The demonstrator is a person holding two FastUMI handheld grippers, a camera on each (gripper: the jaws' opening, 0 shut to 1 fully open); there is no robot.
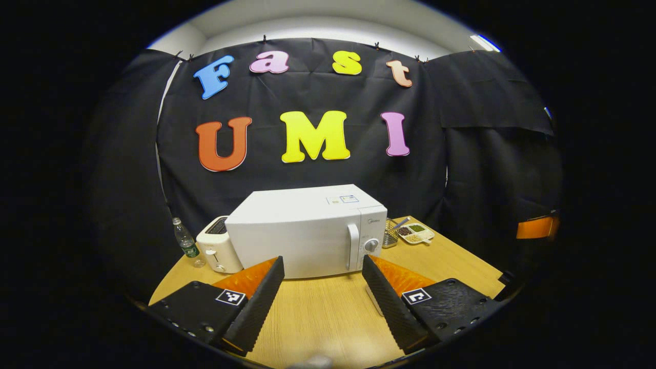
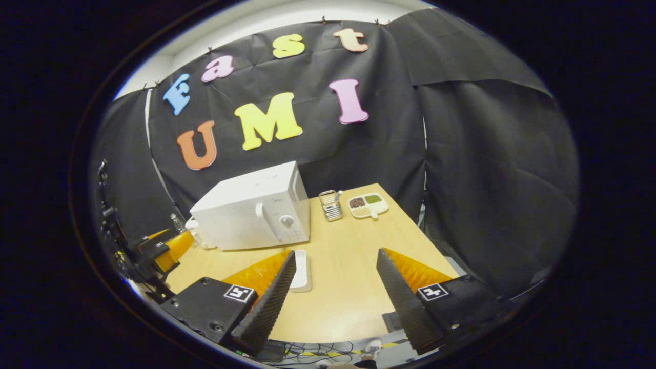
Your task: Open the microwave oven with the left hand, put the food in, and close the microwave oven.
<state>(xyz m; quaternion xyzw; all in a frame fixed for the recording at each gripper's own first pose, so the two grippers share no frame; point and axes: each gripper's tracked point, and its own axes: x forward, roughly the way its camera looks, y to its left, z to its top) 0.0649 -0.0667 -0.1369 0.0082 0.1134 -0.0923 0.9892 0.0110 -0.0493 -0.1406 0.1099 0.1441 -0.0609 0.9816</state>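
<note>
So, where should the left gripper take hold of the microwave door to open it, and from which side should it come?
Grip the vertical bar handle on the microwave, at the door's right edge beside the dial. It stands off the door and runs upright, so the left gripper, now open, should probably come straight from the front with one finger on each side of the bar, then pull.

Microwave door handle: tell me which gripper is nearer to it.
Left. The left gripper faces the microwave head-on, open, the door handle just beyond its fingers. The right gripper sits farther back and off to the side, open over the table.
</note>
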